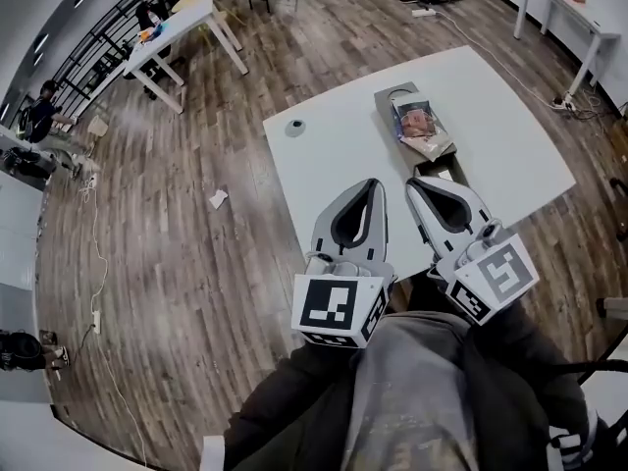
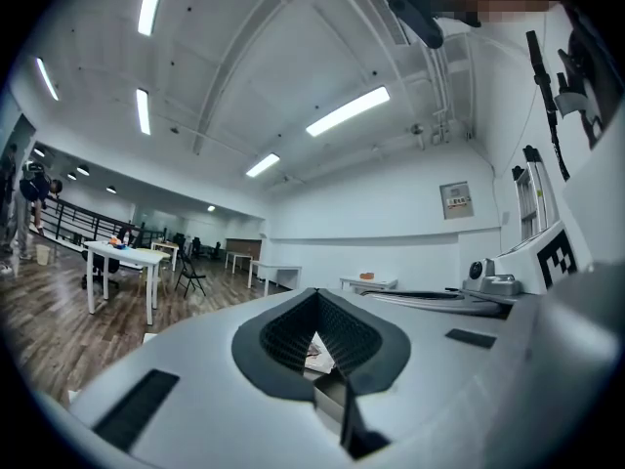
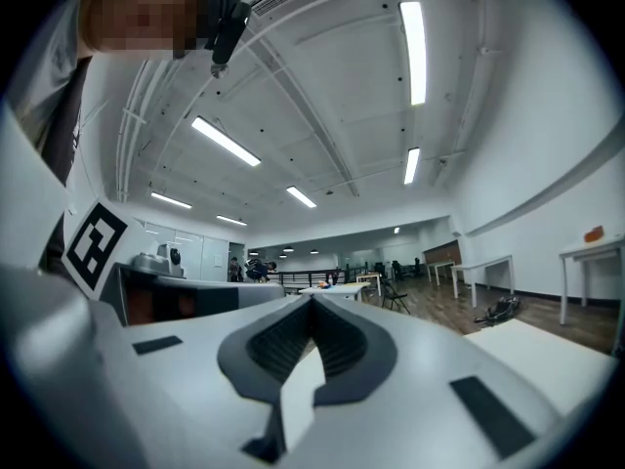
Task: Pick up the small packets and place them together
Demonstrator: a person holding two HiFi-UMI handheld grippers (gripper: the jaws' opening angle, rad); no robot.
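Wood-plank floor, open lab room, desks along the far walls. Near the person stands a white table (image 1: 343,155). On it lies a long cardboard tray (image 1: 391,97) with the small packets (image 1: 419,126) piled on its middle: one printed packet on top and at least one more beneath and toward the person, overlapping; exact count cannot be told. A small grey disc (image 1: 294,127) sits apart on the table's left side, and a scrap of paper (image 1: 218,198) lies on the floor. The left gripper (image 1: 374,184) and the right gripper (image 1: 416,184) are held side by side close to the person's body, above the table's near edge, with the tray's near end just beyond their tips. Both point level into the room, not down at the packets. On each, the jaws are pressed together at the tips with nothing between them; only the table shows through the gap behind the pads. Judgement: no packet is in hand, so the task reads as either not begun or between picks. Next move would call for tipping one gripper downward, parting its jaws, and coming down on the topmost packet by an edge, since flat packets give little to pinch.
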